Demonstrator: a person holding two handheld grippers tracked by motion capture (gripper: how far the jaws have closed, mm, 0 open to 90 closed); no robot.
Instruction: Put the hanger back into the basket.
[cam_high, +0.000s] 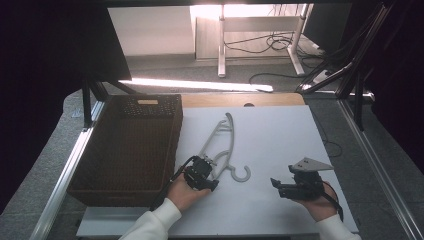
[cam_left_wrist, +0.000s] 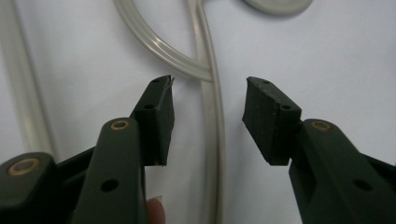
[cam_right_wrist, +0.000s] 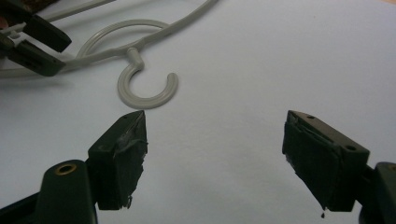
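Note:
A pale grey plastic clothes hanger (cam_high: 220, 142) lies flat on the white table top, its hook (cam_high: 242, 174) toward me. My left gripper (cam_high: 212, 176) hovers at the hanger's near end, left of the hook. In the left gripper view a thin bar of the hanger (cam_left_wrist: 214, 126) runs between the two pads (cam_left_wrist: 161, 119), which stand apart from it on both sides. My right gripper (cam_high: 274, 184) rests to the right, jaws wide apart over bare table. From the right gripper view the hook (cam_right_wrist: 145, 86) lies ahead and the left gripper (cam_right_wrist: 35, 46) shows at the far left.
A dark brown wicker basket (cam_high: 130, 150) stands on the left half of the table, right beside the hanger. The white sheet (cam_high: 280, 135) spreads open to the right. Metal frame rails (cam_high: 370, 150) run along both table sides.

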